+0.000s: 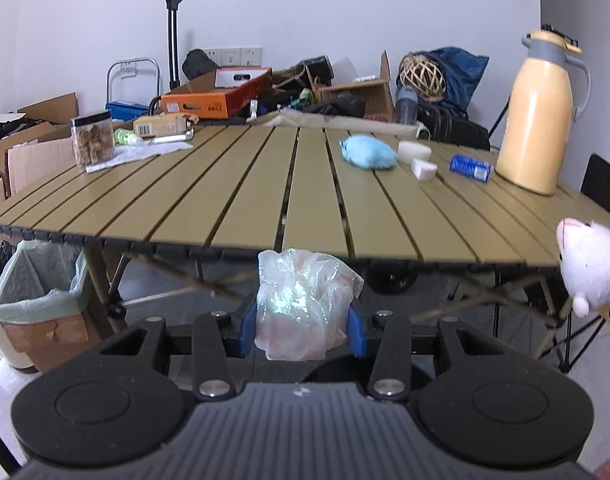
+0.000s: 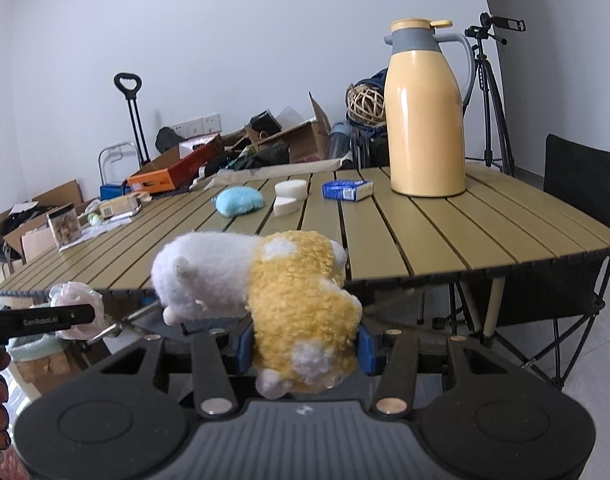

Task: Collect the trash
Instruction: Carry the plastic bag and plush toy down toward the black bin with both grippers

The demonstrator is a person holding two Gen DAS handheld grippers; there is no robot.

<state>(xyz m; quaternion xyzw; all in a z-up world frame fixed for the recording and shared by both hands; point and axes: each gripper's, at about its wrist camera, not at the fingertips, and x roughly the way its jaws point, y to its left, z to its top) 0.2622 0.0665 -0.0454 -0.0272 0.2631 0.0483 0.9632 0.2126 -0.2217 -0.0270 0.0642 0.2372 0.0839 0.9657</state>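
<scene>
My left gripper [image 1: 301, 326] is shut on a crumpled clear plastic bag [image 1: 305, 300], held in front of and below the slatted table's near edge [image 1: 265, 246]. My right gripper [image 2: 303, 346] is shut on a yellow-and-white plush toy [image 2: 289, 300], also held off the table's front edge [image 2: 425, 272]. The plush shows at the right edge of the left wrist view [image 1: 589, 264]. The bag and left gripper show at the left of the right wrist view [image 2: 75, 312]. A lined trash bin [image 1: 41, 280] stands on the floor, lower left under the table.
On the table: a blue fuzzy cloth [image 1: 369, 152], two white foam pieces [image 1: 415, 150], a blue packet [image 1: 471, 168], a yellow thermos jug [image 1: 539, 116], a clear jar [image 1: 93, 140] and a carton [image 1: 161, 124] at far left. Boxes and clutter stand behind. A black chair [image 2: 577, 216] is at right.
</scene>
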